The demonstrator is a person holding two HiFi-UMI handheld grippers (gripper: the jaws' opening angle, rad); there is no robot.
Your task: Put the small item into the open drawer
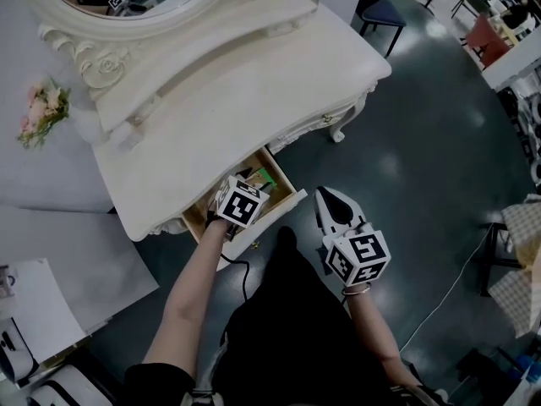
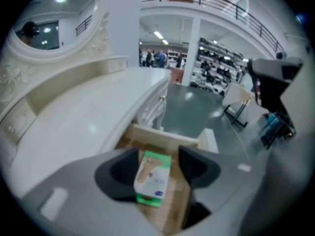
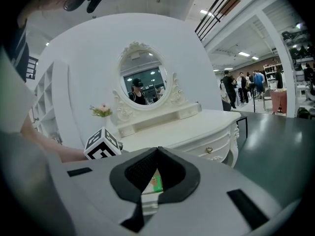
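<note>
The left gripper (image 2: 157,165) is positioned over the open drawer (image 1: 196,219) of the white dressing table (image 1: 254,100), jaws pointing down into it. Jaw state: spread apart.

The small white-and-green box (image 2: 153,179) stands between the two jaws, above the wooden drawer bottom. A clear gap separates the box from the right-hand jaw. The box's other side lies close against the left-hand jaw; contact there cannot be confirmed. In the head view, only a green corner of the box (image 1: 263,178) shows beyond the gripper's marker cube (image 1: 243,204).

The right gripper (image 3: 157,151) is held over the dark floor (image 1: 406,142), just right of the drawer and clear of it. Jaw state: tips closed together, nothing gripped.
</note>
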